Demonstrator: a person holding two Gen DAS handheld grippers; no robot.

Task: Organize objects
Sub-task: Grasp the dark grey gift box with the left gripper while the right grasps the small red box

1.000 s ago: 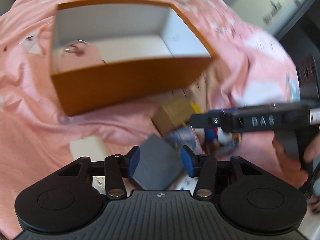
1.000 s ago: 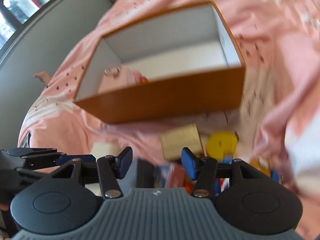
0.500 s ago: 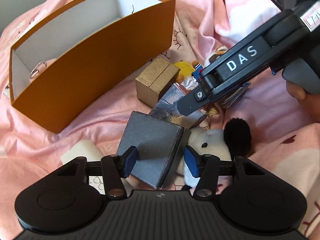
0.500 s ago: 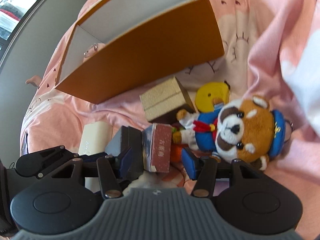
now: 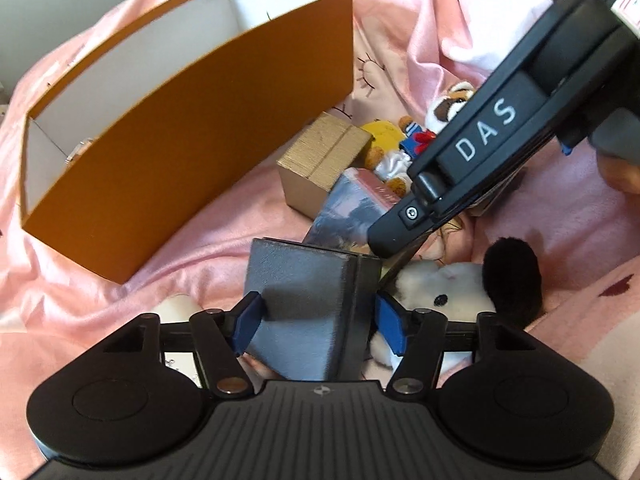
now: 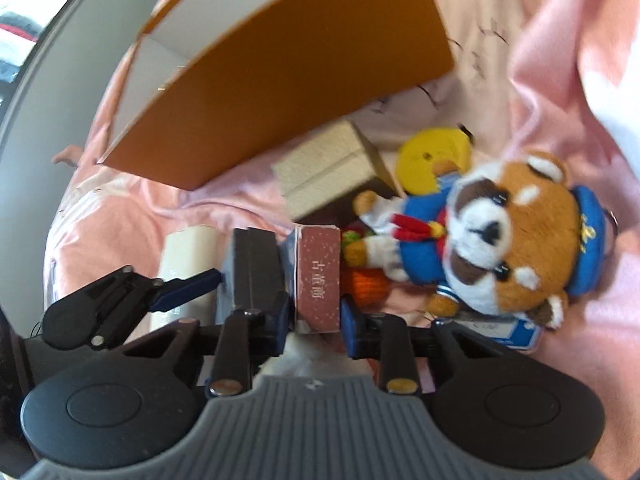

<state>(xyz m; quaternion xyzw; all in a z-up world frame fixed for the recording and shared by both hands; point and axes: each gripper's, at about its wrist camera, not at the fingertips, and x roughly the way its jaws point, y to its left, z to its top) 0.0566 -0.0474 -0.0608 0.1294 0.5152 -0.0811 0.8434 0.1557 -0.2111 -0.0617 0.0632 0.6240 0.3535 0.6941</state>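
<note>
right gripper (image 6: pixel 314 316) — closing on red box (image 6: pixel 318 280) | left gripper (image 5: pixel 318 320) — opening

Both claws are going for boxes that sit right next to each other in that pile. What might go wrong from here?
The right gripper is closing on the red box, which leans against the grey box between the left gripper's opening jaws. Lifting one could drag or tip the other. The two grippers are close together and might bump. The white plush beside the grey box could get pinched or nudged.
</note>
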